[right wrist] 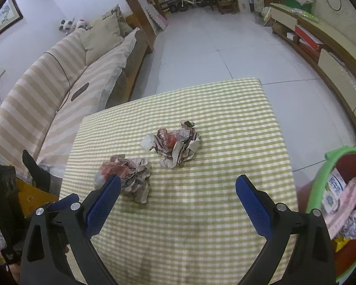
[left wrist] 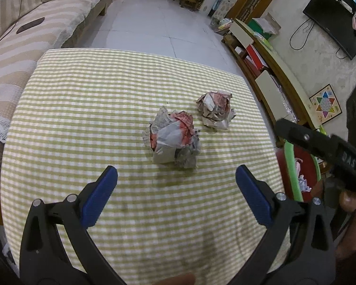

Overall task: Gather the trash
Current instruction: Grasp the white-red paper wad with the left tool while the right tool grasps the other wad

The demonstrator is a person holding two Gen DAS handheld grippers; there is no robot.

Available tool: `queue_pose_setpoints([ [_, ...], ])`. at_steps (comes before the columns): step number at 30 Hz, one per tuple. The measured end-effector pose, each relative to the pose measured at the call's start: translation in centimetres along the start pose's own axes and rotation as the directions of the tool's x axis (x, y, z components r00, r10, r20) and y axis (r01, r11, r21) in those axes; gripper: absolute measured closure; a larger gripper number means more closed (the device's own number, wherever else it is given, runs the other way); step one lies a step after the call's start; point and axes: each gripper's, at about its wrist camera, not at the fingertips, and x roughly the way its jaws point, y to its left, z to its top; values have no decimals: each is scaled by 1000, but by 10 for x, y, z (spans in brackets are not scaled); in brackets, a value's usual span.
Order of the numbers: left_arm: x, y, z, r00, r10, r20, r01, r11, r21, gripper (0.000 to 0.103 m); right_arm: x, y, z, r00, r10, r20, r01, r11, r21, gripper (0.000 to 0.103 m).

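Trash remains to be collected: two crumpled paper balls lie on the green-checked tablecloth (left wrist: pixel 83 109), near each other but apart. In the left wrist view the nearer paper ball (left wrist: pixel 174 140) sits at about twelve o'clock from the left gripper (left wrist: pixel 176 191), just ahead of its tips, and the farther paper ball (left wrist: pixel 216 110) lies beyond at about one o'clock. The left gripper's blue pads (left wrist: pixel 99 199) are spread wide and nothing is held between them. The right gripper (right wrist: pixel 178 197) is likewise released and empty; in its view the nearer ball (right wrist: pixel 128 178) is seen at eleven o'clock, partly hidden by the left pad (right wrist: pixel 102 206), and the farther ball (right wrist: pixel 175 146) at twelve o'clock. A red bin with a green rim (right wrist: pixel 318 185) stands off the table edge at three o'clock, with wrappers already inside. The step in hand is judged to be the approach to a first ball; next, one gripper would need to be lowered over a ball and closed gently, since loose paper is easily crushed or pushed away. Writing on the other gripper's body and on the wrappers in the bin cannot be read with confidence.
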Motion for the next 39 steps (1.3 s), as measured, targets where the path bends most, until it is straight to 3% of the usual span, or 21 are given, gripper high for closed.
queue_pose_setpoints([
  [11,42,14,3,999,-12,34,12,1000,-3,5,62,-2,19,998,40,-45,-41,999,-19,9],
  [24,68,-8,3,990,71,122,-88,986,144,6,105,-8,29,997,60,-47,-63,997,-53,8],
  [27,73,-15,3,989,71,129,-90,984,156,14,107,-4,30,997,76,-27,-78,994,-78,14],
  [31,76,-12,5,990,71,126,-90,984,151,33,109,3,30,995,94,-27,-96,989,-114,33],
  [39,76,-4,11,992,59,115,-73,990,120,54,106,2,30,995,100,-11,-101,990,-98,56],
])
